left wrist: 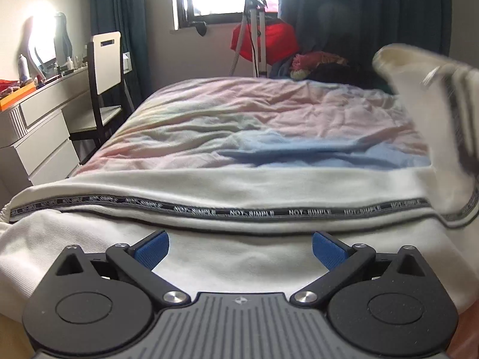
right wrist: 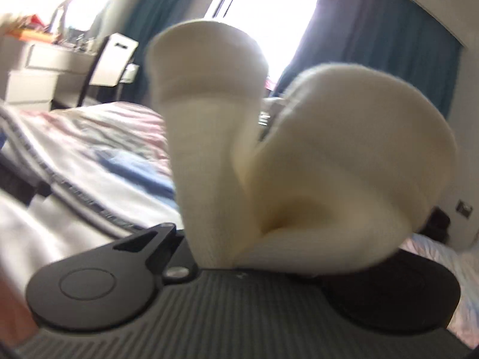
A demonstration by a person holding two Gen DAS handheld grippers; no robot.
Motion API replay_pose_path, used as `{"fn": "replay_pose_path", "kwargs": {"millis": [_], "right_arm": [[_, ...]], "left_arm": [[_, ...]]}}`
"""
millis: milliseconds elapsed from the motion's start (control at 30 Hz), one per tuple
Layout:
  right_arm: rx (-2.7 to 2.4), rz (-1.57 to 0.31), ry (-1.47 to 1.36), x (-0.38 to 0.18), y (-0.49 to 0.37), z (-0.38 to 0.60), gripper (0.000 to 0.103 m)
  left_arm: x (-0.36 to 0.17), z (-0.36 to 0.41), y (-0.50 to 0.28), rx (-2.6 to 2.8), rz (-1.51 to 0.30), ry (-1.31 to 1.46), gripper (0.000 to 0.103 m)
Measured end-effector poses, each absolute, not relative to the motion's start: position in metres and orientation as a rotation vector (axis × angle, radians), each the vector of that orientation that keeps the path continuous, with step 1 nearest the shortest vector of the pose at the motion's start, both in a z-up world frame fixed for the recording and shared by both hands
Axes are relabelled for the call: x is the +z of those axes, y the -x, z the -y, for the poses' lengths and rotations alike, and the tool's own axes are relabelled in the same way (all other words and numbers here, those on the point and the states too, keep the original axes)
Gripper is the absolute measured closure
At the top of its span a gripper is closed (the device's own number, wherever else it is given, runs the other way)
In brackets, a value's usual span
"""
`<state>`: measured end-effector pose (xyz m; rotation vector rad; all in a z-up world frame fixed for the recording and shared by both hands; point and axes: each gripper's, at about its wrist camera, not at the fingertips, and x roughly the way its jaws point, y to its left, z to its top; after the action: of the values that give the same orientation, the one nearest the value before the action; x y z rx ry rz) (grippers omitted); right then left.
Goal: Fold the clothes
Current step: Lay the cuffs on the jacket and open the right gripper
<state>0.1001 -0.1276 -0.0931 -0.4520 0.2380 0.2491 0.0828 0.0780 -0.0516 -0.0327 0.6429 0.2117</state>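
A cream-white garment (left wrist: 239,185) with a black "NOT SIMPLE" printed band (left wrist: 251,211) lies across the near end of the bed. My left gripper (left wrist: 241,246) is open just above the cloth, blue pads (left wrist: 152,249) spread apart, holding nothing. My right gripper (right wrist: 236,239) is shut on a bunched part of the same white garment (right wrist: 299,164) and holds it lifted above the bed; its fingers are hidden by the cloth. The lifted cloth shows blurred at the right edge of the left wrist view (left wrist: 434,113).
The bed has a rumpled pink, blue and white cover (left wrist: 254,119). A white dresser (left wrist: 39,125) and a chair (left wrist: 104,83) stand to the left. A tripod (left wrist: 254,30), red cloth (left wrist: 266,42) and a pile of clothes (left wrist: 323,65) are beyond the bed under the window.
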Motion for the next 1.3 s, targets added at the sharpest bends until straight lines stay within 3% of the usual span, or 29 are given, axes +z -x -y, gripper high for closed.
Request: {"fn": "replay_pose_path", "kwargs": {"millis": [167, 467, 733, 800, 933, 1300], "right_arm": [[0.355, -0.297, 0.712, -0.139, -0.077, 0.076, 0.09], [0.328, -0.25, 0.634, -0.11, -0.071, 0.053, 0.09], [0.442, -0.306, 0.572, -0.126, -0.08, 0.037, 0.086], [0.496, -0.356, 0.497, -0.116, -0.095, 0.044, 0.077], [0.569, -0.425, 0.346, -0.097, -0.097, 0.047, 0.027], [0.643, -0.515, 0.03, -0.052, -0.04, 0.122, 0.026]], "left_arm": [[-0.021, -0.099, -0.064, 0.233, -0.519, 0.137, 0.0], [-0.013, -0.125, -0.054, 0.269, -0.458, 0.288, 0.0], [-0.006, -0.14, -0.039, 0.334, -0.424, 0.282, 0.0], [-0.007, -0.141, -0.038, 0.331, -0.434, 0.286, 0.0], [-0.006, -0.137, -0.036, 0.333, -0.42, 0.251, 0.0], [-0.006, -0.113, -0.012, 0.185, -0.452, 0.216, 0.0]]}}
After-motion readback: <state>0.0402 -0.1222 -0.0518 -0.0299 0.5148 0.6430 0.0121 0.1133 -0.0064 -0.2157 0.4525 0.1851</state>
